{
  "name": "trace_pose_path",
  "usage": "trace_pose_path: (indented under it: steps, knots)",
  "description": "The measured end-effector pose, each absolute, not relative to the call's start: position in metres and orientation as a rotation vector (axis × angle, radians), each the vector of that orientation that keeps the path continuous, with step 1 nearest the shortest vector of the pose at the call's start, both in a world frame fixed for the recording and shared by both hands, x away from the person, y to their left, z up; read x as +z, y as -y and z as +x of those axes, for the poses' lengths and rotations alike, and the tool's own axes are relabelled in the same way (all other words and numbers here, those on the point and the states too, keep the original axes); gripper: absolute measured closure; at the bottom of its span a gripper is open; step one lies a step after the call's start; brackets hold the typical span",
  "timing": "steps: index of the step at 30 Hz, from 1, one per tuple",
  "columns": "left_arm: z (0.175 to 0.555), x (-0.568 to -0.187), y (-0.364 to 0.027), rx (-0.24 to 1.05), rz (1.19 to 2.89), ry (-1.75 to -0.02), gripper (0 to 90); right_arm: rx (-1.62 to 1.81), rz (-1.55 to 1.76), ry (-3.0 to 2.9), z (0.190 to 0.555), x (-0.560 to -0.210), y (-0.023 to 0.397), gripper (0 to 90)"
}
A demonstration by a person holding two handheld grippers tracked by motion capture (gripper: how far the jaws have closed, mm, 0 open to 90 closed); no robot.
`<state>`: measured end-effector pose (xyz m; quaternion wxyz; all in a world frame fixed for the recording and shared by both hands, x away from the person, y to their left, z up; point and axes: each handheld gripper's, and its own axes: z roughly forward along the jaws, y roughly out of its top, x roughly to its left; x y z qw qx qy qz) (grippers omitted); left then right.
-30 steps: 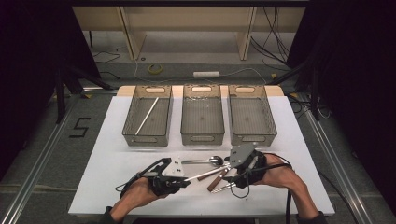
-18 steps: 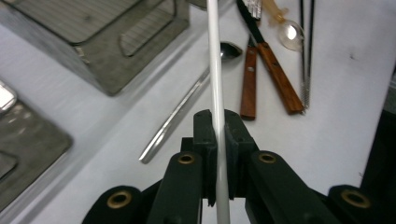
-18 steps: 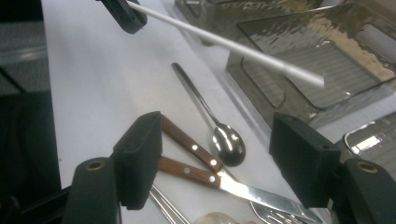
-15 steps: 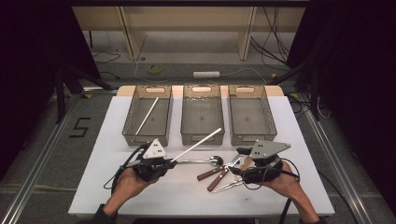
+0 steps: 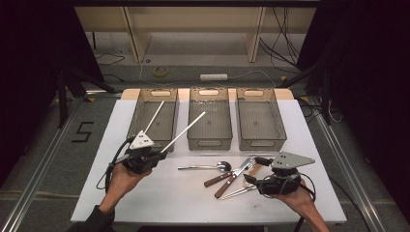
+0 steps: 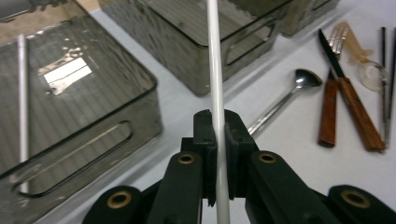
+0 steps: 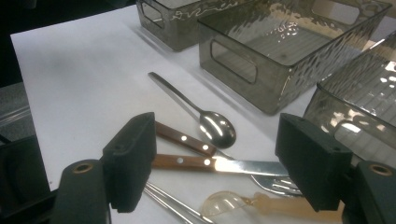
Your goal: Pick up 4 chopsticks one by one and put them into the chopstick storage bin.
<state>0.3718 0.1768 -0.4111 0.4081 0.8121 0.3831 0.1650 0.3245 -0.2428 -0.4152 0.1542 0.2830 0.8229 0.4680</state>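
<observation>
I have the left gripper (image 5: 153, 155) clamped on a white chopstick (image 5: 183, 131), carried just short of the left bin (image 5: 137, 116), where its mate (image 5: 153, 116) already lies; next comes lowering it alongside. My right gripper (image 7: 219, 163), jaws just opened wide and empty, hovers over the knife (image 7: 205, 163); picking it calls for closing on the handle.

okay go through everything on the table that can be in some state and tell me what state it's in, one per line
left gripper: shut on the white stick, held off the table.
right gripper: open, jaws just widened, nothing gripped, above the cutlery.
second white stick: lying in the left bin.
middle bin: empty.
right bin: empty.
spoon: lying on the table.
wooden-handled knife and fork: lying crossed on the table.
</observation>
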Motion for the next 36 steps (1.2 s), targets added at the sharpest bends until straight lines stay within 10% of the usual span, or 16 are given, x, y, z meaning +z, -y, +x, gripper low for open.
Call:
trace_pose_path:
  steps: [36]
  knots:
    - [0.468,-0.415,-0.226,0.491,1.942,-1.361,85.2,1.377,0.844,-2.353,0.301,-0.423,0.250,28.3]
